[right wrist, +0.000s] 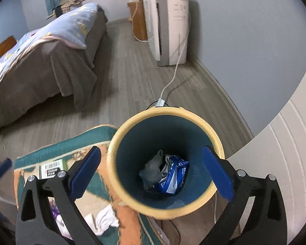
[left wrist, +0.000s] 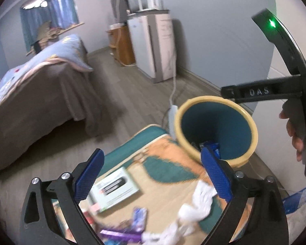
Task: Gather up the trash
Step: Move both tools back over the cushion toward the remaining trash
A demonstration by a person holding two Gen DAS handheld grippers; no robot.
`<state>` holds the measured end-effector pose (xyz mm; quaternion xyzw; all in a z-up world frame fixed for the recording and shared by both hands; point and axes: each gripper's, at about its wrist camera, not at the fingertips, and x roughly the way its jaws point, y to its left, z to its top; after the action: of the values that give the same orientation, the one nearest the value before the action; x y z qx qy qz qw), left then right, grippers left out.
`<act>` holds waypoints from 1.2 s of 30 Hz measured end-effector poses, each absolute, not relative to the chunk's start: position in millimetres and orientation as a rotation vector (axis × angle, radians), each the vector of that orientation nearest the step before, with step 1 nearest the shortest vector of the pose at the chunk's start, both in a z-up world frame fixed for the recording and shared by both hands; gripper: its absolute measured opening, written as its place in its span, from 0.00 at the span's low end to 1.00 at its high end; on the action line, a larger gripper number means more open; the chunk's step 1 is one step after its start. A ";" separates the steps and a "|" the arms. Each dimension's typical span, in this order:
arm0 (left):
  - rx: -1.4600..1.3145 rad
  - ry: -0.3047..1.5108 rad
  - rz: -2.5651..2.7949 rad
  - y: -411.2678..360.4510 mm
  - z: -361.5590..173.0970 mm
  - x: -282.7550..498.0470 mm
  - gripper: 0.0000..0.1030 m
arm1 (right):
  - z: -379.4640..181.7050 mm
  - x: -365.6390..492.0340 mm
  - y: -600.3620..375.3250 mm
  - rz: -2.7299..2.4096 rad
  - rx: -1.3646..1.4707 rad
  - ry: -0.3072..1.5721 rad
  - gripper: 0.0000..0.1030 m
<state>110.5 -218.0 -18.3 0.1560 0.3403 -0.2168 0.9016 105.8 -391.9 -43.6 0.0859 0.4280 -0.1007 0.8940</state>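
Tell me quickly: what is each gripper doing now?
Left gripper: open, holding nothing.
Right gripper: open, empty, above the trash bin.

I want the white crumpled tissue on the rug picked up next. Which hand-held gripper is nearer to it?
Left. The left hand-held gripper hangs open right above the tissue. The right hand-held gripper is open over the bin, with the tissue off to its lower left.

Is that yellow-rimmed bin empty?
No. The bin holds a blue wrapper and a grey crumpled piece at its bottom.
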 end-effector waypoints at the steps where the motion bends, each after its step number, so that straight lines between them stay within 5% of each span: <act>1: 0.305 0.703 -0.439 -205.4 -12.8 105.4 0.92 | -38.7 100.9 -382.7 -0.205 0.163 0.876 0.94; 18: 0.132 0.717 -0.156 -32.6 3.8 52.1 0.94 | -40.8 49.4 -269.2 -0.094 0.107 0.901 0.94; 36: 0.119 0.826 -0.011 14.2 -38.3 68.6 0.94 | -114.9 58.8 -234.6 -0.095 0.103 1.108 0.94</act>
<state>68.6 14.2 -38.3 0.0577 0.4010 -0.0054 0.9142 58.8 -234.6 -114.9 0.0487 0.5256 -0.0452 0.8481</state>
